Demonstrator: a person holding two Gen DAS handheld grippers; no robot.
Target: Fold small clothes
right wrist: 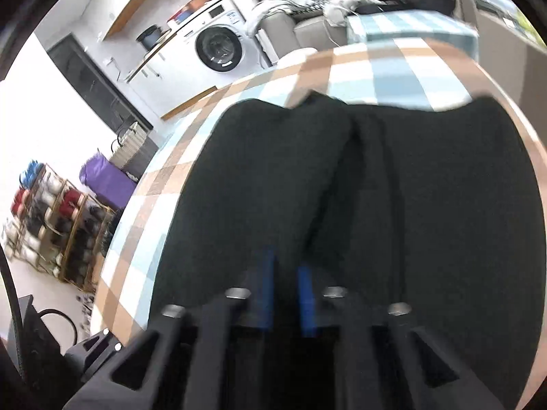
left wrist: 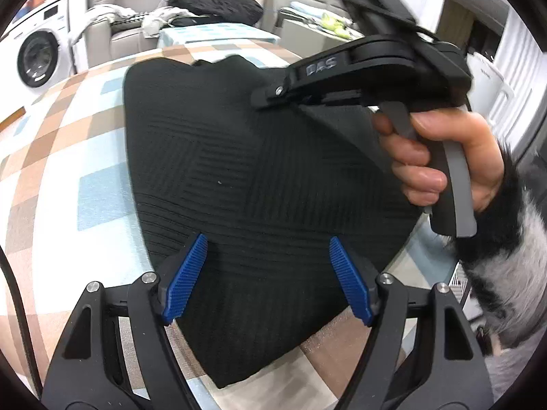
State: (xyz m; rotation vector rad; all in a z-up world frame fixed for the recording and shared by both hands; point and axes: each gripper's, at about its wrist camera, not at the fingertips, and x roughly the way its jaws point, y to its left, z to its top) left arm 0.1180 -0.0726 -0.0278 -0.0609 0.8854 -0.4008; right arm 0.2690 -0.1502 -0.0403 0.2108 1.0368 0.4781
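A black ribbed knit garment lies on the checked tablecloth. My left gripper is open and empty, its blue pads spread just above the garment's near edge. My right gripper, held by a hand, is over the garment's far right part; a fold of the cloth rises to its tip. In the right wrist view the right gripper has its blue pads close together with black cloth pinched between them; the view is blurred.
A washing machine stands at the far left. A sofa with a black heap and other clothes is behind the table. In the right wrist view a shoe rack and a purple bag stand on the floor to the left.
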